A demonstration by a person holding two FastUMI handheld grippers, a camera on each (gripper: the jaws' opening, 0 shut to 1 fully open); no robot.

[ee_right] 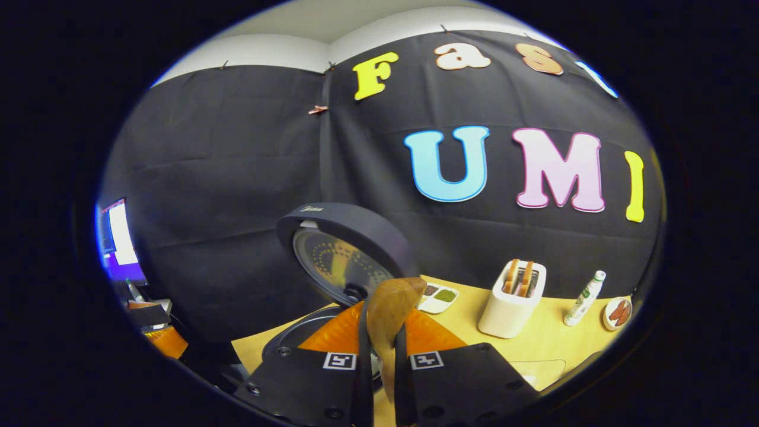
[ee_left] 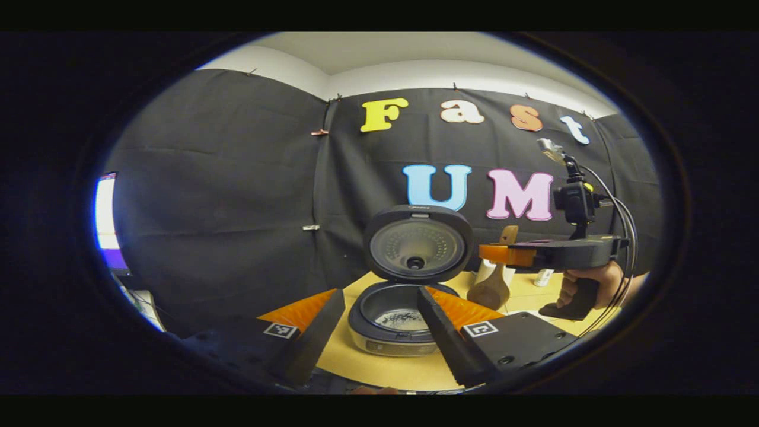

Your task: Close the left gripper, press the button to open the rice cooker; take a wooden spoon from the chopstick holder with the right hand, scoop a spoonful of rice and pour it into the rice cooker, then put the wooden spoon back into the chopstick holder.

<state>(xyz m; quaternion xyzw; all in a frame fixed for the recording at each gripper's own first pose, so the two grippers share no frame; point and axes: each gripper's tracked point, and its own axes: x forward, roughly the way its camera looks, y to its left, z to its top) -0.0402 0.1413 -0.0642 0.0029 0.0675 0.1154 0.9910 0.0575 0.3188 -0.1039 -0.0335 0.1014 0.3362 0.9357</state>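
Observation:
The rice cooker (ee_left: 391,320) stands with its lid (ee_left: 417,243) raised, and a little rice lies in the inner pot. My left gripper (ee_left: 379,335) hovers just in front of the pot, open, fingers wide apart to either side of it. In the left gripper view my right gripper (ee_left: 501,254), held by a hand (ee_left: 593,283), hangs right of the cooker, shut on a wooden spoon (ee_left: 492,289) that stands roughly upright. In the right gripper view the wooden spoon (ee_right: 388,314) is clamped in my right gripper (ee_right: 380,335), with the cooker lid (ee_right: 344,252) close behind on the left.
On the yellow table (ee_right: 551,350) to the right stand a white toaster-like box (ee_right: 513,299) with brown slices, a small bottle (ee_right: 584,298), a little dish (ee_right: 619,312) and a divided tray (ee_right: 439,296). A lit screen (ee_right: 121,234) is at the far left.

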